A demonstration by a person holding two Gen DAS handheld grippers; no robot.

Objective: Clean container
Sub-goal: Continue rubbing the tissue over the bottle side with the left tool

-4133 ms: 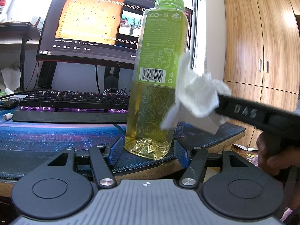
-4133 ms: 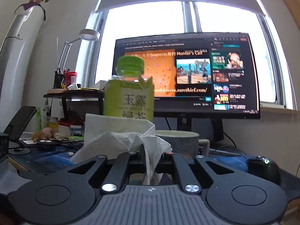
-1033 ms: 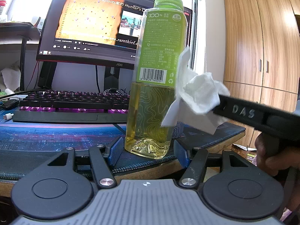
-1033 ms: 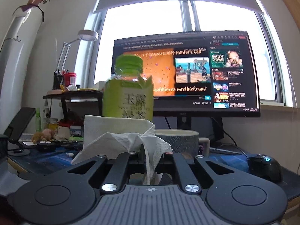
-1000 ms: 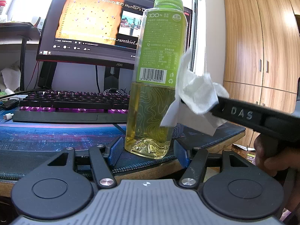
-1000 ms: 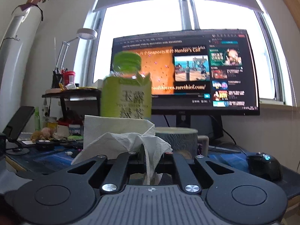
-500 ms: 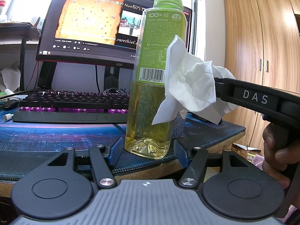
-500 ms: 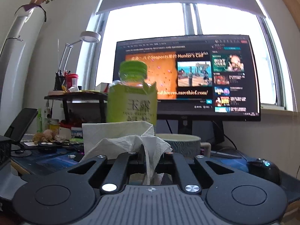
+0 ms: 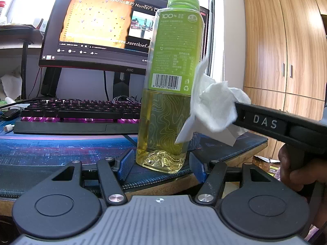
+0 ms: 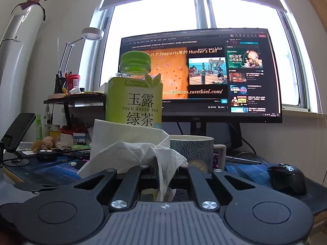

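Observation:
A green-tea bottle (image 9: 169, 94) with a green cap and yellow tea stands upright at the desk's front edge. My left gripper (image 9: 161, 166) is open, with its blue pads on either side of the bottle's base, apart from it. My right gripper (image 10: 163, 169) is shut on a crumpled white tissue (image 10: 130, 153). In the left wrist view the tissue (image 9: 212, 106) presses against the bottle's right side at mid height, held by the black right gripper (image 9: 241, 114). In the right wrist view the bottle (image 10: 133, 100) stands just behind the tissue.
A monitor (image 9: 102, 26) and a lit keyboard (image 9: 77, 112) stand behind the bottle on a blue desk mat (image 9: 40, 149). A patterned mug (image 10: 192, 151) and a black mouse (image 10: 288, 177) sit to the right. A wooden wardrobe (image 9: 286, 51) stands past the desk's right edge.
The tissue went up the bottle's right side half a second ago and has come back down to mid height. The bottle and my left gripper have stayed put.

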